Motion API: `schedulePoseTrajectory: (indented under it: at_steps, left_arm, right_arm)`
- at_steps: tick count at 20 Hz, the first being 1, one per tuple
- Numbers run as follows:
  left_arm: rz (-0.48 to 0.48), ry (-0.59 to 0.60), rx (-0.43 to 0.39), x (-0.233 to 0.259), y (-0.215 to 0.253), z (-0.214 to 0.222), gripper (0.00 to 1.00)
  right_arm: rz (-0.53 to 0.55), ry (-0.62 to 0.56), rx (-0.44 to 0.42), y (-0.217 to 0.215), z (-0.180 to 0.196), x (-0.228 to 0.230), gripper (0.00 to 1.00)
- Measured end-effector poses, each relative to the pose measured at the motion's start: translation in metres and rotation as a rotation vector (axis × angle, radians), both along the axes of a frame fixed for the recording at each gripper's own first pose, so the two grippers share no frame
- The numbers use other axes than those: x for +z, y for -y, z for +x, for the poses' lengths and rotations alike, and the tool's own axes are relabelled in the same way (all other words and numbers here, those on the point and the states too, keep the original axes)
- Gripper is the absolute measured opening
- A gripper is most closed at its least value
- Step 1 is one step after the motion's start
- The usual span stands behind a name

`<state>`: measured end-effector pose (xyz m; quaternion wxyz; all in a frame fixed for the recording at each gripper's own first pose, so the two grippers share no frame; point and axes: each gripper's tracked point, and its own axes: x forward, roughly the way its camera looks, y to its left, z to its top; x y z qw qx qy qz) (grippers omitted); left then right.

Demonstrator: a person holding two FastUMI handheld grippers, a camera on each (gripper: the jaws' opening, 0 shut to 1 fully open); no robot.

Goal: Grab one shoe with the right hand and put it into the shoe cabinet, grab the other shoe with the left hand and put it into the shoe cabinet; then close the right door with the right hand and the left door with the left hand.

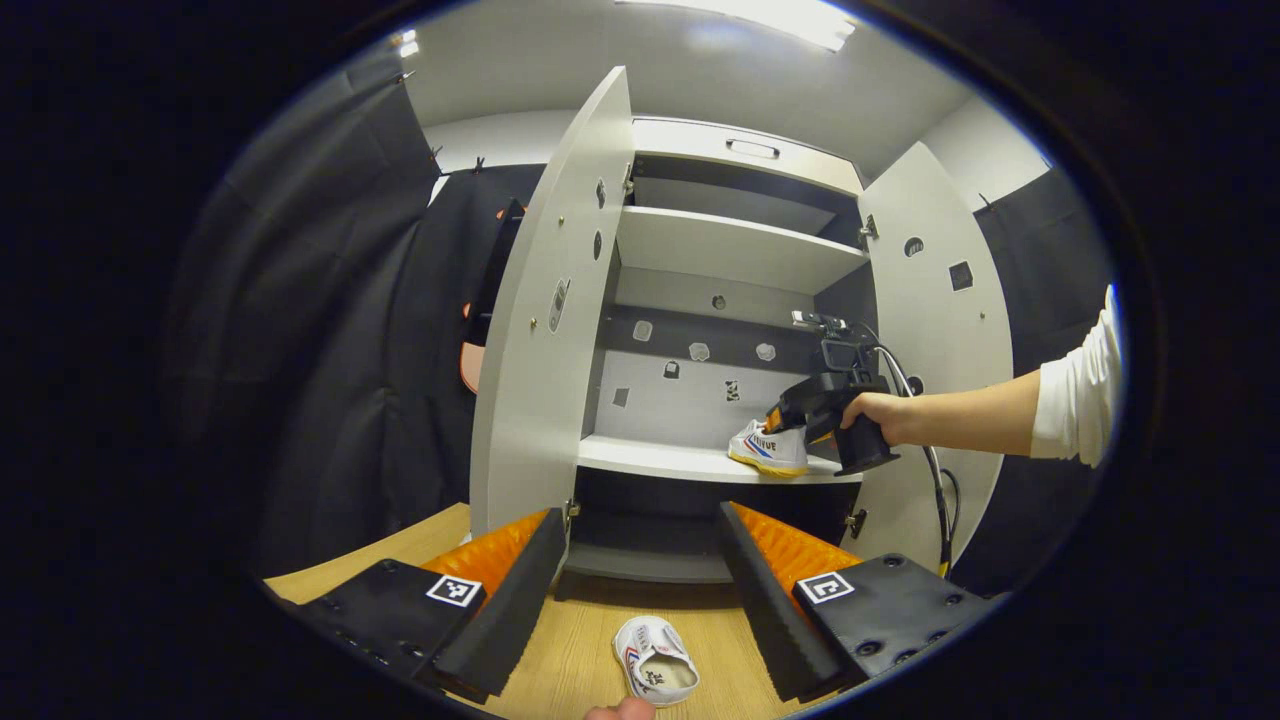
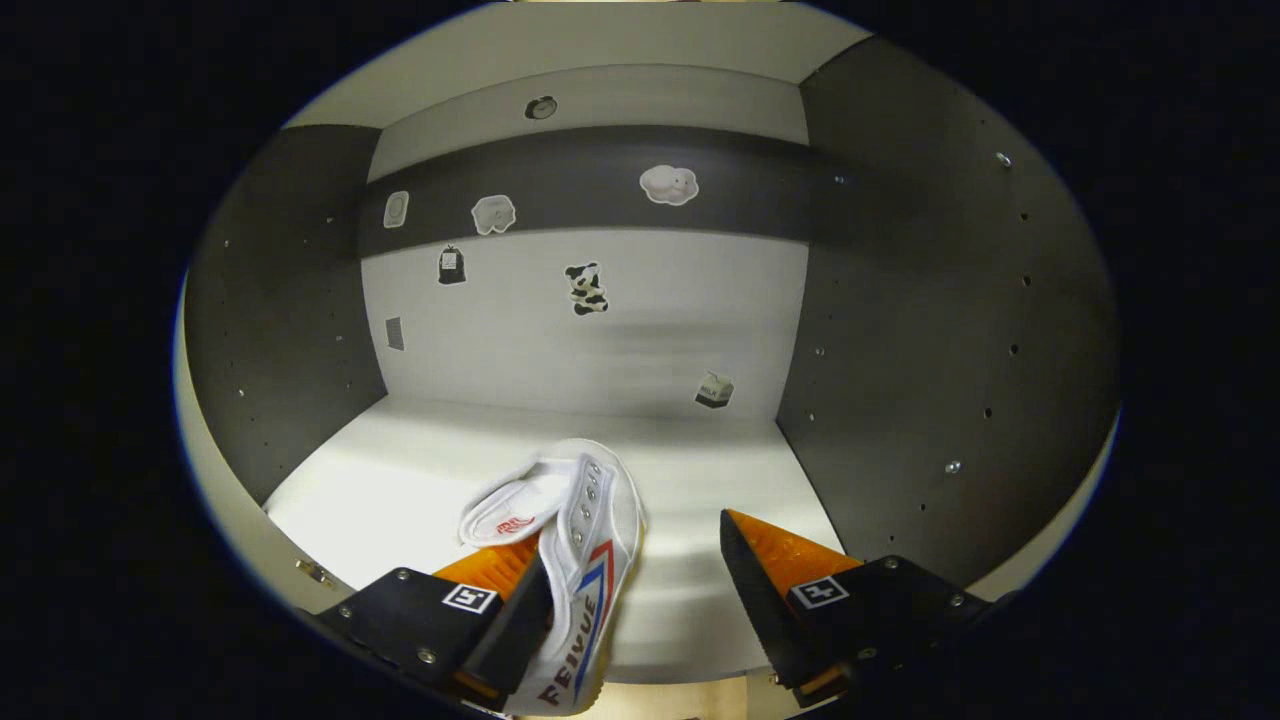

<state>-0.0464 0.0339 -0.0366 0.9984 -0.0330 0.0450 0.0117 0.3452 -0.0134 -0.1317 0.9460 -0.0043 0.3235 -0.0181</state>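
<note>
**Now: first shoe on the shelf, release in hand**

At lower left of the right gripper view, the first shoe (image 2: 580, 560) lies on the cabinet shelf (image 2: 420, 480), its side against the left finger (image 2: 500, 620) of the right gripper (image 2: 640, 610). The jaws stand wide open, nothing pinched. Best, I'd say, to draw straight back so that finger doesn't drag the shoe off the front edge. Moving right, the left gripper view shows the left door (image 1: 545, 330) and right door (image 1: 940, 330) both swung open. Bottom centre, the second shoe (image 1: 655, 660) waits on the floor (image 1: 575, 640) between the spread fingers of the left gripper (image 1: 640, 600), open and empty.
</note>
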Motion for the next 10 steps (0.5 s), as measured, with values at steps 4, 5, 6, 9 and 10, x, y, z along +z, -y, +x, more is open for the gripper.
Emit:
schedulePoseTrajectory:
  at_steps: [4, 5, 6, 9, 10]
  left_arm:
    - [0.003, -0.003, -0.001, -0.002, 0.002, -0.002, 0.99]
    - [0.003, -0.004, -0.003, -0.002, 0.003, -0.001, 0.99]
    - [0.003, -0.005, -0.006, -0.002, 0.003, -0.001, 0.99]
    - [0.017, -0.012, -0.011, -0.003, 0.005, 0.001, 0.99]
    - [0.020, -0.011, -0.012, -0.004, 0.004, 0.001, 0.99]
  right_arm:
    - [-0.005, 0.037, 0.051, -0.012, -0.021, 0.027, 0.92]
    - [0.008, 0.062, 0.068, -0.019, -0.025, 0.038, 0.92]
    - [0.020, 0.091, 0.091, -0.028, -0.033, 0.050, 0.92]
    - [0.011, 0.188, 0.151, -0.048, -0.058, 0.089, 0.92]
    - [0.014, 0.223, 0.166, -0.055, -0.069, 0.101, 0.92]
